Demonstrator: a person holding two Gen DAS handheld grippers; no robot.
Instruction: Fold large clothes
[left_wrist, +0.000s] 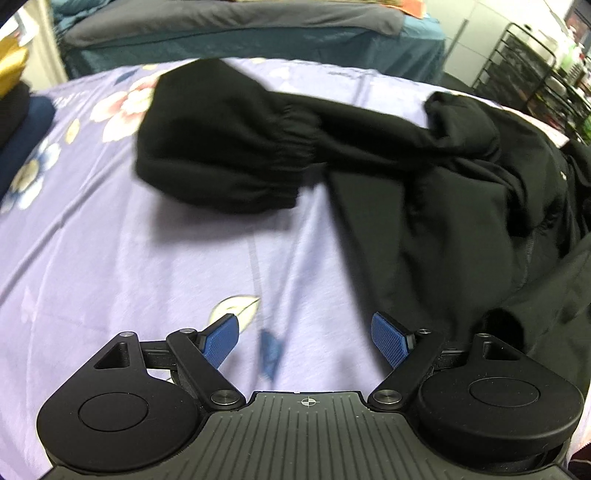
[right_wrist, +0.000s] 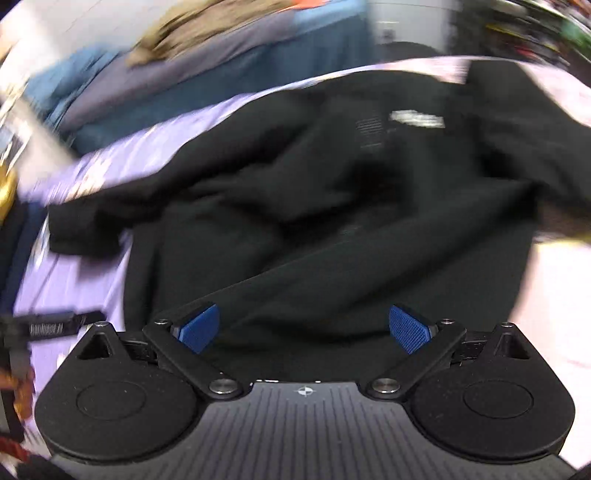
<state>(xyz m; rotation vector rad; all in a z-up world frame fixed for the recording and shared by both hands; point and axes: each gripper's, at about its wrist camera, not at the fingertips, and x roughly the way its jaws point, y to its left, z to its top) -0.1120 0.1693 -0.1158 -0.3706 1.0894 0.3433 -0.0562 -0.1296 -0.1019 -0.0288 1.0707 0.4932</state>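
Left gripper (left_wrist: 304, 339): nearest in its own view, blue pads (left_wrist: 221, 341) spread wide apart with nothing between them, held above the bedsheet.
Right gripper (right_wrist: 306, 330): fingers likewise released and parted, blue pads (right_wrist: 408, 329) on either side of dark cloth that lies below them; the view is blurred, so contact cannot be told.
Bedsheet (left_wrist: 110, 258): lilac with pale flower prints, spread under everything, bare on the near left.
Black garment (left_wrist: 443, 206): crumpled on the sheet, its bulk on the right, just beyond the left gripper's right pad.
Sleeve (left_wrist: 221, 147): stretches from the bulk toward the far left, gathered cuff and a wide bunched end resting on the sheet.
White label (right_wrist: 417, 119): on the garment's far part in the right wrist view, unreadable.
Wire rack (left_wrist: 532, 74): far right.
Teal-covered bed (left_wrist: 258, 40): far side, beyond the sheet.
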